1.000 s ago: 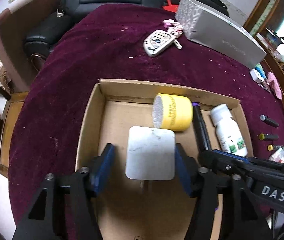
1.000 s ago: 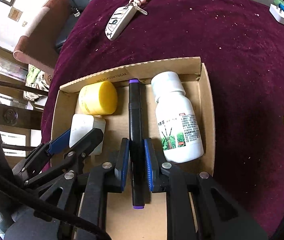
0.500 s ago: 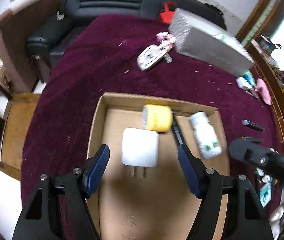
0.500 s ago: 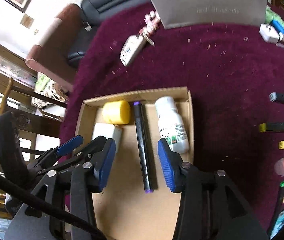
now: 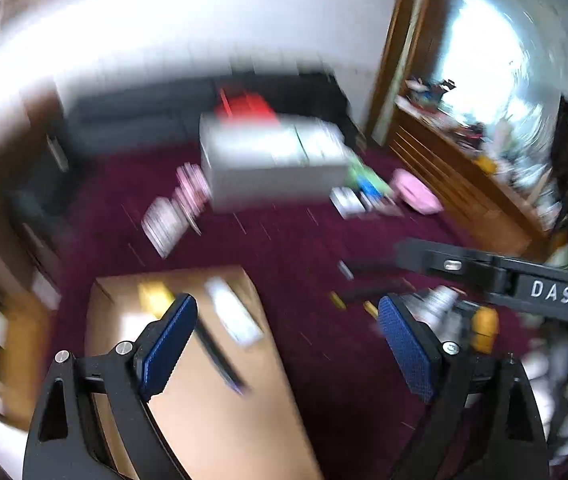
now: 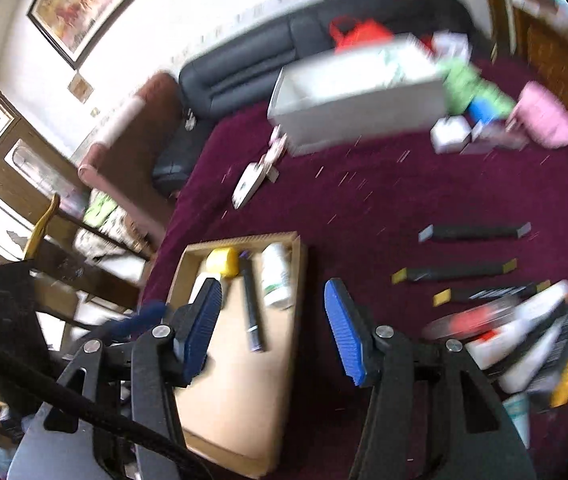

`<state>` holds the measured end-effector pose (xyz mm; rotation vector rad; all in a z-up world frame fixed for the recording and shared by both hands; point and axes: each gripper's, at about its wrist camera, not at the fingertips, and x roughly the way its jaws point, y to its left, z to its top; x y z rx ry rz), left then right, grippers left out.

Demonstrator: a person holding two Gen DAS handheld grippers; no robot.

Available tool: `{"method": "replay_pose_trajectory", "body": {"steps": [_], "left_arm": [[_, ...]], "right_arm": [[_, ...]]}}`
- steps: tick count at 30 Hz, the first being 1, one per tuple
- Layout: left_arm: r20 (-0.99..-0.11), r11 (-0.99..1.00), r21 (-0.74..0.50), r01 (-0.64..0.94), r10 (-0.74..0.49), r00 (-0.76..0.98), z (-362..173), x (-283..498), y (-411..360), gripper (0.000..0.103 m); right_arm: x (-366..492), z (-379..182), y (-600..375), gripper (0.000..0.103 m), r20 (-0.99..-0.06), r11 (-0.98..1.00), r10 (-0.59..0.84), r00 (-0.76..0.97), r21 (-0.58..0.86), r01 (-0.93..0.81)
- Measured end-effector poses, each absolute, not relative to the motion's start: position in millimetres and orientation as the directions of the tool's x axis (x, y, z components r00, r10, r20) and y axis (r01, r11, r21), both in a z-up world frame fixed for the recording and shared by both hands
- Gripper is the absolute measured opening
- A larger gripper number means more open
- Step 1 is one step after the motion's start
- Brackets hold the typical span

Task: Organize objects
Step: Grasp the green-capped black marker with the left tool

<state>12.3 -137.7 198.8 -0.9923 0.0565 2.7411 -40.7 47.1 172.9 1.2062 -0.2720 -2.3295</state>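
Right of the box [image 6: 300, 264], black pens [image 6: 456, 271] lie sideways near the right gripper [image 6: 274, 328]; both grippers' fingers are opening, nothing between.

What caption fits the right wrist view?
Empty right gripper, jaws opening, above a cardboard box holding four items.

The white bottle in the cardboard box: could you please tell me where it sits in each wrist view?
Left wrist: white bottle, blurred, lower left of centre, just right of the left finger's blue pad.
Right wrist: white bottle, centre-left, at the box's right wall.
Shared landmark: the black marker lying just left of it.
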Motion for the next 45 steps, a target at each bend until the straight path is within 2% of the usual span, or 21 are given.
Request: {"method": "replay_pose_trajectory", "body": {"steps": [2, 3, 5, 6, 7, 8, 9, 11, 14, 17, 21, 26, 28, 30, 32, 33, 34, 35, 37, 39, 45], "left_arm": [[-0.548, -0.975, 0.053, -0.217, 0.154, -0.822, 220, 31, -117, 0.09], [-0.537, -0.973, 0.029, -0.23, 0.179, -0.825, 227, 36, -110, 0.098], [-0.613, -0.941, -0.172, -0.292, 0.334, -0.716, 217, 24, -105, 0.102], [-0.663, -0.876, -0.332, -0.349, 0.48, -0.575, 198, 11, -98, 0.102], [-0.688, -0.833, -0.429, -0.35, 0.552, -0.471, 179, 2, -91, 0.099], [-0.716, -0.83, -0.46, -0.315, 0.557, -0.422, 161, -3, -84, 0.098], [-0.742, -0.844, -0.448, -0.296, 0.536, -0.403, 143, -4, -72, 0.097], [-0.773, -0.854, -0.437, -0.283, 0.517, -0.367, 123, -7, -56, 0.097], [-0.787, -0.846, -0.467, -0.256, 0.53, -0.316, 100, -11, -40, 0.097], [-0.817, -0.863, -0.416, -0.286, 0.493, -0.299, 87, -8, -17, 0.097], [-0.875, -0.909, -0.294, -0.296, 0.381, -0.298, 60, 14, 16, 0.097], [-0.918, -0.958, -0.161, -0.235, 0.233, -0.32, 39, 11, 38, 0.093], [-0.929, -0.967, -0.134, -0.218, 0.2, -0.313, 30, 6, 46, 0.083], [-0.943, -0.972, -0.105, -0.211, 0.164, -0.288, 21, 3, 54, 0.079], [-0.953, -0.968, -0.089, -0.236, 0.151, -0.263, 12, 5, 64, 0.066], [-0.956, -0.967, -0.069, -0.244, 0.133, -0.26, 9, 6, 67, 0.058], [-0.952, -0.967, -0.03, -0.254, 0.106, -0.288, 10, 10, 70, 0.042], [-0.949, -0.964, -0.006, -0.266, 0.09, -0.303, 12, 12, 70, 0.033], [-0.949, -0.963, -0.016, -0.27, 0.1, -0.298, 15, 13, 63, 0.012], [-0.954, -0.967, -0.058, -0.248, 0.127, -0.273, 18, 11, 47, 0.011], [-0.954, -0.972, -0.017, -0.236, 0.087, -0.288, 20, 19, 26, 0.012]], "right_arm": [[-21, 200, 69, 0.056, -0.661, -0.91, -0.412, -0.627, 0.267, 0.317], [-11, 211, 76, 0.06, -0.626, -0.933, -0.358, -0.693, 0.205, 0.297], [18, 234, 98, 0.098, -0.492, -0.977, -0.209, -0.845, 0.067, 0.202], [29, 239, 107, 0.103, -0.434, -0.985, -0.169, -0.885, 0.04, 0.168], [38, 239, 121, 0.103, -0.382, -0.99, -0.142, -0.913, 0.035, 0.139], [37, 235, 130, 0.103, -0.391, -0.99, -0.141, -0.909, 0.051, 0.131], [31, 230, 140, 0.103, -0.434, -0.988, -0.155, -0.888, 0.078, 0.134], [8, 203, 162, 0.103, -0.586, -0.975, -0.217, -0.781, 0.167, 0.146], [-5, 164, 195, 0.101, -0.688, -0.961, -0.249, -0.682, 0.264, 0.084], [-6, 136, 222, 0.101, -0.719, -0.956, -0.237, -0.653, 0.293, 0.024], [-16, 99, 263, 0.1, -0.79, -0.92, -0.317, -0.525, 0.392, -0.034], [3, 80, 299, 0.097, -0.82, -0.92, -0.302, -0.487, 0.384, -0.077], [6, 76, 308, 0.097, -0.826, -0.922, -0.294, -0.481, 0.378, -0.086], [7, 72, 314, 0.097, -0.828, -0.921, -0.291, -0.479, 0.378, -0.093], [8, 69, 318, 0.097, -0.828, -0.918, -0.296, -0.477, 0.385, -0.097], [8, 68, 319, 0.097, -0.829, -0.918, -0.298, -0.474, 0.385, -0.097], [8, 67, 320, 0.097, -0.829, -0.918, -0.3, -0.471, 0.386, -0.095], [6, 65, 320, 0.097, -0.829, -0.917, -0.305, -0.468, 0.388, -0.09], [6, 65, 319, 0.097, -0.83, -0.918, -0.309, -0.464, 0.387, -0.082], [6, 66, 316, 0.097, -0.83, -0.92, -0.313, -0.462, 0.385, -0.069], [6, 64, 304, 0.097, -0.829, -0.919, -0.335, -0.448, 0.392, -0.038]]}}
